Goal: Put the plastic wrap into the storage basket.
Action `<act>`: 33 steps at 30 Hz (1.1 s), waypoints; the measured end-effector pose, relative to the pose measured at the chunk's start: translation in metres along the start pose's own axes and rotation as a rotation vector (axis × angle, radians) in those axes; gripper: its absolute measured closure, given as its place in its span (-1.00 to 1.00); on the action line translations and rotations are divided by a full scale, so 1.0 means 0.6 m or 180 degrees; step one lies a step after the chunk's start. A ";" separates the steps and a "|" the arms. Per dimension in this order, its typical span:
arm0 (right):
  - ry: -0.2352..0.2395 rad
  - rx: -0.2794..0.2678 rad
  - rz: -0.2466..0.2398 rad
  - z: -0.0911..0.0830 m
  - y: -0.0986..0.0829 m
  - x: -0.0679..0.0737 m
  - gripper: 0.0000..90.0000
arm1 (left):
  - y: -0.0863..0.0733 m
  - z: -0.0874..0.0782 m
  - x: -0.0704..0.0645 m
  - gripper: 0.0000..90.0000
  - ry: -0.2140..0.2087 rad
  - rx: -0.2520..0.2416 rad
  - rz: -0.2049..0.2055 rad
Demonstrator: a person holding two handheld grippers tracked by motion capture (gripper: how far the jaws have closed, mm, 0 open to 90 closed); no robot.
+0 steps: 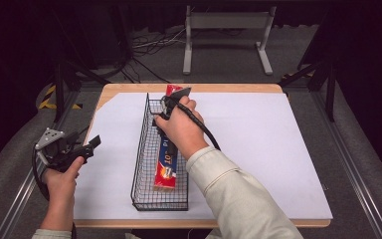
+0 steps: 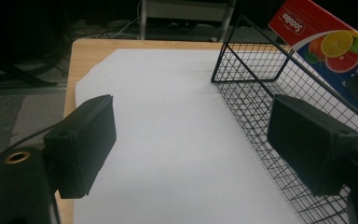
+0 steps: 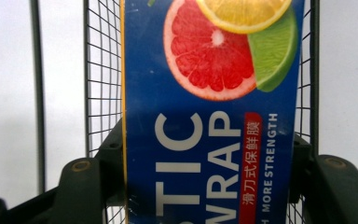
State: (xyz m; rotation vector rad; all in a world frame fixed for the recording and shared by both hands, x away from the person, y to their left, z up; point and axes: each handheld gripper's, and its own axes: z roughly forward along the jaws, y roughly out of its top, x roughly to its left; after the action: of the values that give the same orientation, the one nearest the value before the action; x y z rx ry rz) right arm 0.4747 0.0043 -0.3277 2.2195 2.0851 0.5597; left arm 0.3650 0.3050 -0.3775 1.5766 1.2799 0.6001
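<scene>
Darkness fills the room's left side beyond the grey floor, where yellow-and-black tape marks a strip near the bench's far-left corner. The bench is pale wood, covered almost edge to edge by a white sheet; bare wood shows along the far edge and at the far-left corner, where the sheet is cut at a slant. Black cables lie on the floor behind the far edge, and a grey metal frame stands farther back.

At the bench's left edge the left hand holds the left tongs above the sheet, a grey three-cornered plate on top. In the left gripper view the jaws stand wide apart with nothing between them.

Just left of the bench's middle lies a long, narrow black wire basket, running from the near edge toward the far edge. A plastic wrap box lies lengthwise in it, its far end rising over the basket's far rim. The box is deep blue with a red end and a thin yellow edge line, showing grapefruit, lemon and lime slices and white lettering beside a red label with Chinese characters.

The right hand reaches over the basket with the right tongs, whose jaws press against both long sides of the box, gripping it. A pale sleeve crosses the near edge.
</scene>
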 end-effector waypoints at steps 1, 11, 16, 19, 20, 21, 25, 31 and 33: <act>-0.0016 0.0006 -0.0005 0.003 -0.001 0.000 -0.13 | 0.000 0.000 0.000 -0.64 -0.0002 0.0000 -0.0005; -0.0083 0.0055 -0.0042 0.019 -0.009 0.001 -0.14 | -0.002 0.005 -0.002 -0.64 -0.0009 0.0032 -0.0001; -0.0170 0.0052 -0.0063 0.026 -0.011 0.000 -0.14 | -0.002 0.004 -0.002 -0.64 -0.0011 0.0023 -0.0006; -0.0156 0.0084 -0.0032 0.031 -0.012 -0.001 -0.14 | -0.002 0.005 -0.002 -0.64 -0.0010 0.0030 -0.0006; -0.0160 0.0093 -0.0033 0.033 -0.012 -0.001 -0.14 | -0.002 0.005 -0.002 -0.64 -0.0015 0.0032 0.0001; -0.0167 0.0095 -0.0039 0.034 -0.013 -0.001 -0.14 | -0.002 0.005 -0.002 -0.64 -0.0016 0.0037 0.0003; -0.0172 0.0128 -0.0034 0.041 -0.015 0.001 -0.15 | -0.002 0.005 -0.001 -0.64 -0.0008 0.0029 -0.0007; -0.0234 0.0144 -0.0053 0.053 -0.018 0.000 -0.16 | -0.002 0.005 -0.001 -0.64 -0.0005 0.0030 -0.0006; -0.0239 0.0147 -0.0053 0.056 -0.019 0.000 -0.16 | -0.003 0.005 0.000 -0.64 -0.0002 0.0030 -0.0003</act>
State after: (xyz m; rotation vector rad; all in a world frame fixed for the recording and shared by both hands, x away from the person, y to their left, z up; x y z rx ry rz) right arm 0.4734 0.0122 -0.3622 2.2084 2.0985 0.4247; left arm 0.3667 0.3035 -0.3801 1.5837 1.2847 0.5936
